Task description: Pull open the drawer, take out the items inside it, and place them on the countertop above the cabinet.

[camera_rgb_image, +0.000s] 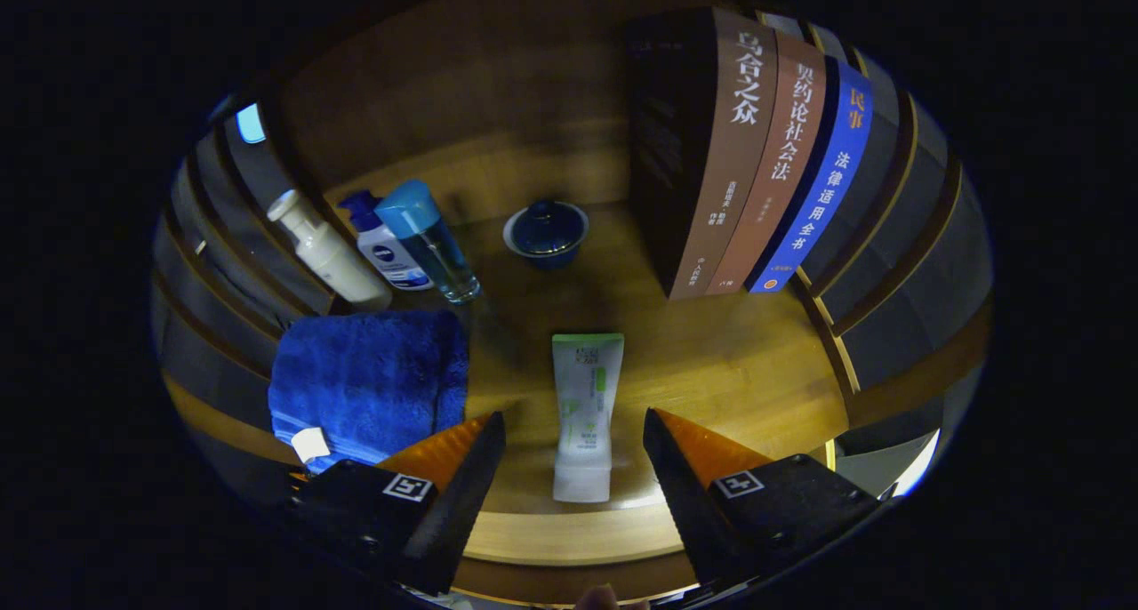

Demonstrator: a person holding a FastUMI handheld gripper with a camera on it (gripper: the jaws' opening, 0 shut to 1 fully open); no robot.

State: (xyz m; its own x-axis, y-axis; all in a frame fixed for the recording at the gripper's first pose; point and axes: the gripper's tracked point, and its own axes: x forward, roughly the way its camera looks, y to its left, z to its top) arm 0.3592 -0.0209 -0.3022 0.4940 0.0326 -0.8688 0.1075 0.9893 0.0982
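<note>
One tube (585,414) between spread gripper (573,437) fingers; three books (765,156), three bottles (382,241)

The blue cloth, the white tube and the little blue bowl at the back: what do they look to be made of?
The blue cloth looks like terry towelling: fuzzy, matt pile. The white tube, lying between the open gripper's fingers without touching them, seems soft plastic: smooth with a slight sheen and a flat crimped end. The lidded blue bowl is probably glazed ceramic, dark and glossy with a pale rim.
</note>
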